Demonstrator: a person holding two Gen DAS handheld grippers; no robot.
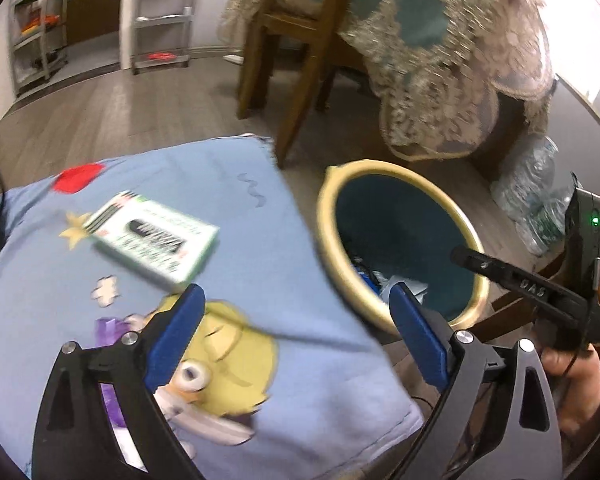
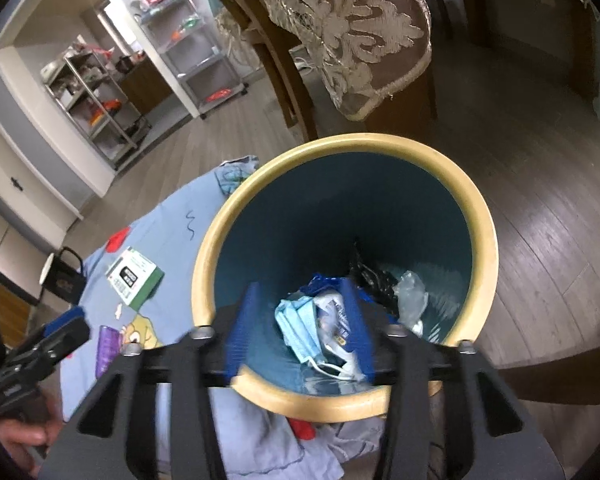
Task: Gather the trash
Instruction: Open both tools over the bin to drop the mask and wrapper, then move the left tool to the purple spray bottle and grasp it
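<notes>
1. Blue cartoon-print cloth (image 1: 228, 216), spread flat, with a yellow character, red patches and a star.
2. Wooden chair (image 1: 284, 52), standing on the floor beyond the cloth's far edge.
3. Lace-trimmed tablecloth (image 1: 452, 64), teal centre, hanging down beside the chair.
4. Metal shelving racks (image 2: 96, 100), against the far wall, holding assorted small items.
5. Grey wood-plank floor (image 2: 540, 216).
6. Clear plastic bag (image 1: 536, 192), crumpled, on the floor under the table.
7. Black bag with handle (image 2: 66, 276), at the cloth's edge.
</notes>
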